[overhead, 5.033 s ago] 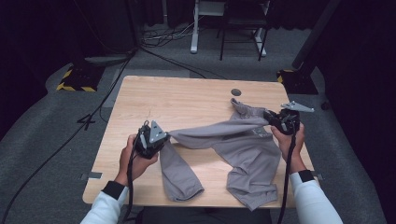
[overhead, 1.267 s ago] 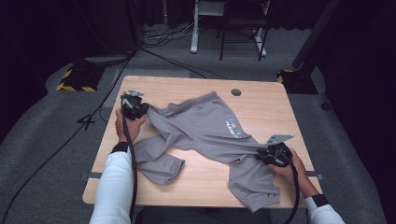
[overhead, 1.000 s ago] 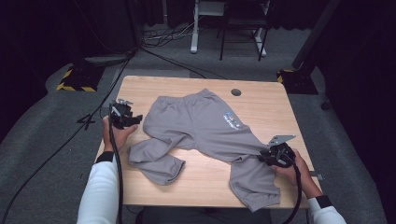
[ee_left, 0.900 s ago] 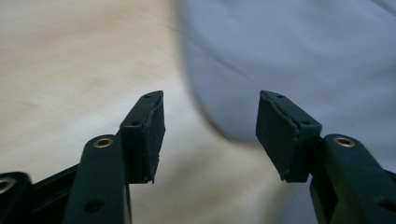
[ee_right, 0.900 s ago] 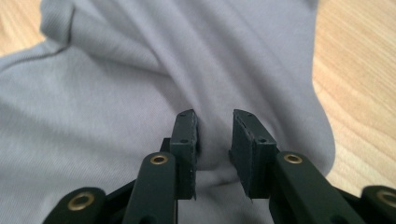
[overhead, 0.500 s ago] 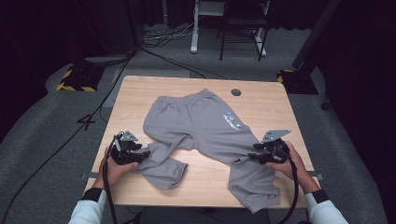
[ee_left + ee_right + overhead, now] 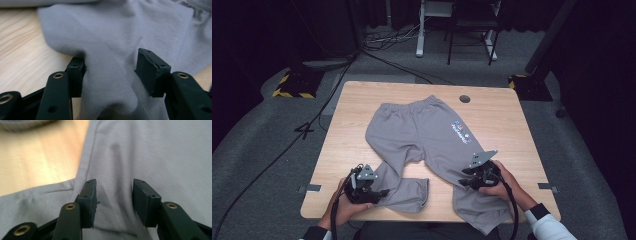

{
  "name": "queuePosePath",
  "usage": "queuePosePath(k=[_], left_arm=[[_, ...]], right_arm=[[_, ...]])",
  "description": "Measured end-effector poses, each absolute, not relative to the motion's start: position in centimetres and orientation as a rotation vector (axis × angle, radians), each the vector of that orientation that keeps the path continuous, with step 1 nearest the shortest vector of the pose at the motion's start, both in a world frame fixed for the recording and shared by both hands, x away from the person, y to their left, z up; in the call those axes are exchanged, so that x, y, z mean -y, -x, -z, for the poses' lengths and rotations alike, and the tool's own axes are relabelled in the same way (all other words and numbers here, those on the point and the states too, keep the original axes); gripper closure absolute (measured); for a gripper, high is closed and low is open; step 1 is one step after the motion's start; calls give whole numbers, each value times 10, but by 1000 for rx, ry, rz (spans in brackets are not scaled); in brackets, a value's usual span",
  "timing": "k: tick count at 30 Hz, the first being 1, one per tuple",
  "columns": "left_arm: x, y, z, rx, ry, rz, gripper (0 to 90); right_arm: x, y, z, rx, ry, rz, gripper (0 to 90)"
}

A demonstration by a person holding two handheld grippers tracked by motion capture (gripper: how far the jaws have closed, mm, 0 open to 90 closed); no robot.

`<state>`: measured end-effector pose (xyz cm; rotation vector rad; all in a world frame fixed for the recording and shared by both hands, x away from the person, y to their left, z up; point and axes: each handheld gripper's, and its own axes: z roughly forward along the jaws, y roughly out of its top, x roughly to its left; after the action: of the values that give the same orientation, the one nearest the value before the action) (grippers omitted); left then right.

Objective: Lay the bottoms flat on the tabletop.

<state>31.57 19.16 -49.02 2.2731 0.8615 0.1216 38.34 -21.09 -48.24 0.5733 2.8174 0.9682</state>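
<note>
Grey sweatpants (image 7: pixel 432 130) lie flat on the wooden table (image 7: pixel 357 105), waistband at the far side, a small print on one hip. The left leg bends toward the front edge; the right leg's cuff (image 7: pixel 484 222) hangs over that edge. My left gripper (image 7: pixel 383 192) lies low at the front left, open, its jaws set either side of a raised fold of the left leg (image 7: pixel 110 82). My right gripper (image 7: pixel 463 183) rests on the right leg. Its jaws have just been closing around a ridge of cloth (image 7: pixel 115 202), and the pads stand a little apart from it.
A round cable hole (image 7: pixel 464 98) sits near the table's far edge. Beyond the table stand a white desk frame (image 7: pixel 419 30) and chair legs, with cables on the grey floor. A yellow-black striped block (image 7: pixel 287 85) lies at the left.
My left gripper went from the waistband's left corner down to the left leg near the front edge. My right gripper shifted slightly left on the right leg. The pants now lie spread flat.
</note>
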Motion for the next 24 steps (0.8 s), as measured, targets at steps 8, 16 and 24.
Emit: queuePosePath(k=[8, 16, 24], left_arm=[[-172, -311, 490, -732, -2289, 39, 472], [-187, -307, 476, -870, -2161, -203, 210], [-188, -342, 468, -872, -2146, -338, 210]], right_arm=[[180, -366, 474, -2814, -473, -933, 463], [152, -349, 457, -2746, -361, -1078, 492], [114, -348, 470, -2809, -281, -1069, 442]])
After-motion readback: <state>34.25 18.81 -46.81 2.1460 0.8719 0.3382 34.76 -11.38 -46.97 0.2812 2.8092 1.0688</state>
